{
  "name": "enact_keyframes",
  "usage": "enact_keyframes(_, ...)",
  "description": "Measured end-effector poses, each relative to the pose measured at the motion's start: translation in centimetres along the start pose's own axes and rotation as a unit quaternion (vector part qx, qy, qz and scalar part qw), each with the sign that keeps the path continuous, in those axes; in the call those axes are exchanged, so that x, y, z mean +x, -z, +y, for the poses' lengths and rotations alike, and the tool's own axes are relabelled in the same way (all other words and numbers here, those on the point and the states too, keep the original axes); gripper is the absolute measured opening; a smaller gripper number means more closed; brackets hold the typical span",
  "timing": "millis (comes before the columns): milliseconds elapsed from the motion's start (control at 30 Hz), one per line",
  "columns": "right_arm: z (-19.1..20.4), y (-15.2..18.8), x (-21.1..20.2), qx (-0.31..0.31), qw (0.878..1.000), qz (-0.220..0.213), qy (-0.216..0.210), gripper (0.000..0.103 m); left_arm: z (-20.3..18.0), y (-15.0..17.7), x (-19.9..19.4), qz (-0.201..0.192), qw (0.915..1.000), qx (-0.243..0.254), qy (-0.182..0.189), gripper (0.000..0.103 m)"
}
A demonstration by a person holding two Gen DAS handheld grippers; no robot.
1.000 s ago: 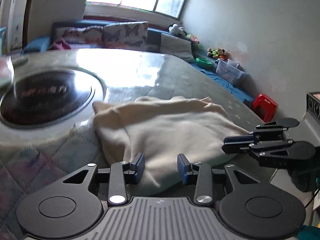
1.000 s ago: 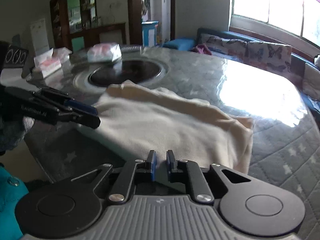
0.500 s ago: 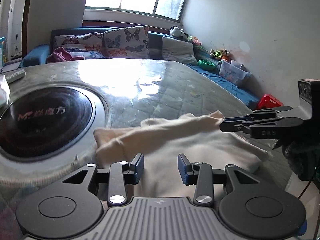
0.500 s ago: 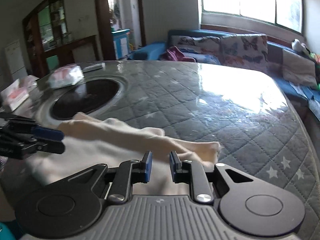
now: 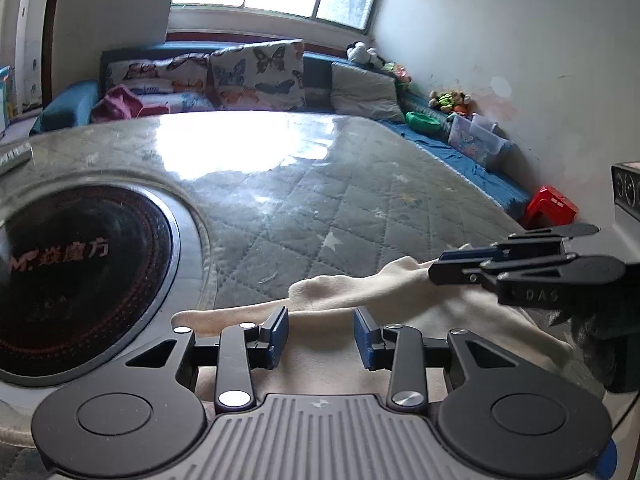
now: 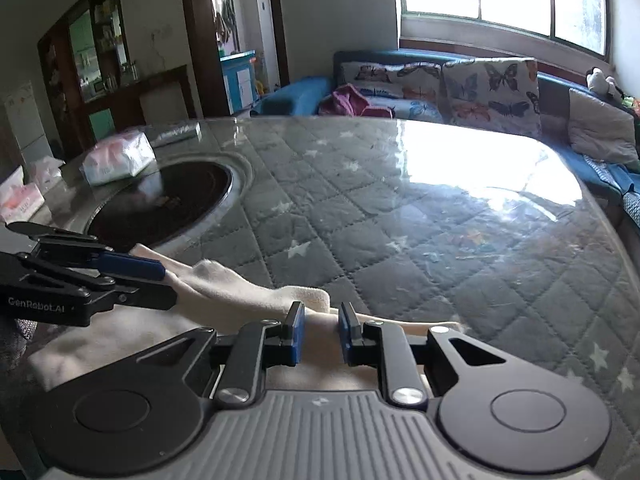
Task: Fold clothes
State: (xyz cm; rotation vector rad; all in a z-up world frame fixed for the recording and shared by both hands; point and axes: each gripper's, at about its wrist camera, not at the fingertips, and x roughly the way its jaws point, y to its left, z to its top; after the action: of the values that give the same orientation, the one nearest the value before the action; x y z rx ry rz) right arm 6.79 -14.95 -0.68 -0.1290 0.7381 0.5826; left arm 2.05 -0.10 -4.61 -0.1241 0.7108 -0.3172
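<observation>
Since a second ago the cream garment (image 5: 340, 344) has gone from lying spread across the near part of the desk (image 5: 360, 200) to sitting bunched in a low, narrow band at the near edge, and both hand-held grippers have drawn back toward that edge, so more of the quilted, glass-topped surface shows beyond the cloth.

The garment now lies directly under and just ahead of both tools, its long axis running left to right along the desk edge, across the line of the fingers, not along it. The left hand-held gripper (image 5: 320, 334) hangs over the left part of the band with its jaws wide apart and nothing between them. The right hand-held gripper (image 6: 321, 334) sits over the right part, its jaws parted by a narrower gap, also empty; in the left view its tips lie just at the raised fold of cloth on the right end.

Neither is clearly nearer; each covers its own end. A coming fold would likely turn on that crosswise lie: each tool taking its end of the band. Whether this bundle is a finished fold or one mid-way cannot be told.
</observation>
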Motion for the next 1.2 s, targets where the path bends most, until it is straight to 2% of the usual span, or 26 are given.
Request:
enact_keyframes(233,0.8,0.0,-0.9,-0.021,1.0,-0.007,0.007,0.021,0.4,-0.2,0.2,-0.001,0.9999,-0.01,-0.004,0.039)
enact_keyframes(367,2.5,0.3,-2.7,-0.053,0.998,-0.013,-0.008,0.031,1.3,0.0,-1.2,-0.009,0.9994,-0.025,-0.02,0.041)
enact_keyframes(500,5.3,0.7,-4.0,-0.096,0.995,-0.012,-0.036,0.044,2.7,0.4,-3.0,-0.019,0.9977,-0.049,-0.043,0.049)
enact_keyframes(600,7.5,1.0,-4.5,-0.131,0.99,-0.009,-0.059,0.046,3.8,1.0,-4.2,-0.023,0.9955,-0.069,-0.062,0.054)
enact_keyframes(700,10.2,1.5,-4.5,-0.174,0.981,-0.005,-0.088,0.051,4.6,1.8,-5.2,-0.022,0.9929,-0.087,-0.078,0.058)
enact_keyframes(900,15.7,3.0,-4.2,-0.269,0.955,0.009,-0.126,0.052,5.6,3.2,-6.8,-0.019,0.9877,-0.122,-0.096,0.061)
enact_keyframes(1067,19.1,4.4,-3.4,-0.339,0.931,0.012,-0.135,0.052,5.9,4.2,-7.8,-0.017,0.9837,-0.152,-0.095,0.064)
enact_keyframes(1200,20.7,5.6,-2.6,-0.372,0.92,0.019,-0.12,0.049,5.9,4.7,-8.4,-0.014,0.9809,-0.177,-0.08,0.064)
